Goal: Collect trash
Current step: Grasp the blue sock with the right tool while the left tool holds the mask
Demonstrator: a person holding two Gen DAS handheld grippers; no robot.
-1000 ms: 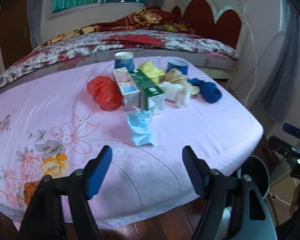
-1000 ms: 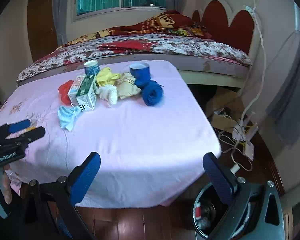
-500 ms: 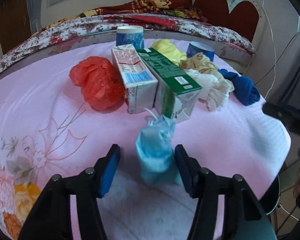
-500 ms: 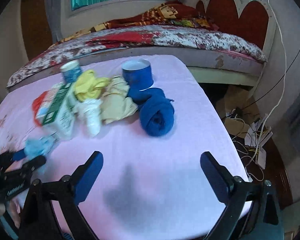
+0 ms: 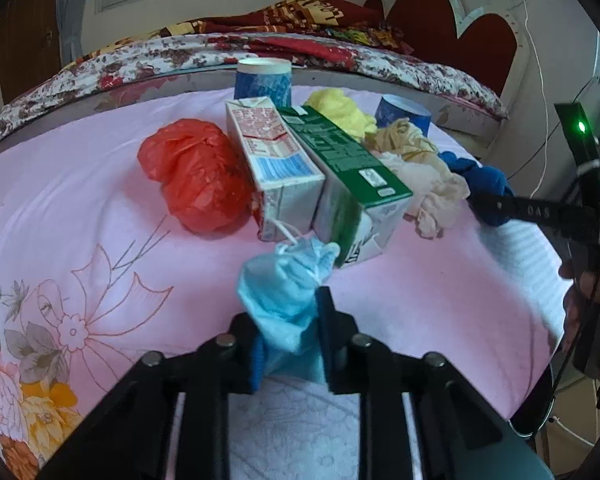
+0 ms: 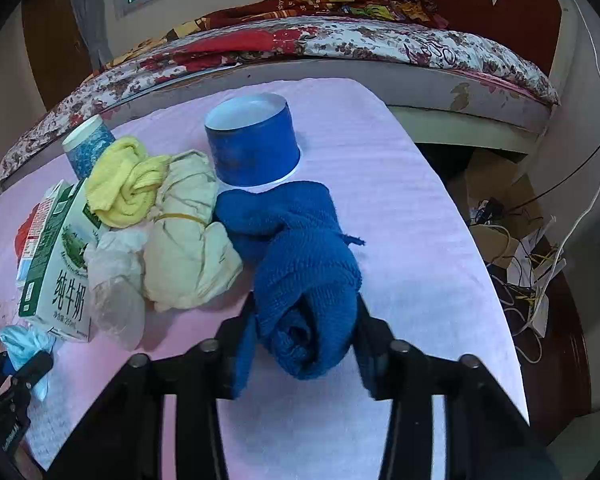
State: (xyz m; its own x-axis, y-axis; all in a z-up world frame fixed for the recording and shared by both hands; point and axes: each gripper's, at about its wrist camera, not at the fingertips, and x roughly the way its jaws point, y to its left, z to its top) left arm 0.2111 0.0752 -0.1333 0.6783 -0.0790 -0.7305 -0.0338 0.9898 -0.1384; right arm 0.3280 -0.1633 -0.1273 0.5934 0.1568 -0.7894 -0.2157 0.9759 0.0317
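The crumpled light-blue face mask (image 5: 288, 300) is pinched between the fingers of the left gripper (image 5: 288, 336), at the near edge of the pink floral-printed tablecloth (image 5: 80, 208); its bulk stands up and forward from the fingertips, with the white ear loop trailing toward the cartons. The rolled dark-blue knitted cloth (image 6: 304, 280) is clamped between the fingers of the right gripper (image 6: 300, 332), its long axis running away from the fingers toward the upturned blue paper cup (image 6: 252, 144), which it touches or nearly touches at its far end. Each item is thus already in the nearer gripper, and a lift straight up and back is judged to be what the coming move calls for. Just beyond the mask, two milk cartons are laid side by side, a red-and-white one (image 5: 272, 160) and a green-and-white one (image 5: 348, 172); a crumpled red plastic bag (image 5: 196, 180) lies against the former. Yellow cloth (image 6: 124, 184), a cream cloth bundle (image 6: 188, 232) and clear plastic film (image 6: 116, 276) are heaped between the cartons and the blue cloth. A second patterned blue paper cup (image 5: 264, 80) stands at the far edge. A bed with a floral cover (image 6: 340, 44) and a tangle of cables on the floor (image 6: 528, 264) are seen behind and to the right.
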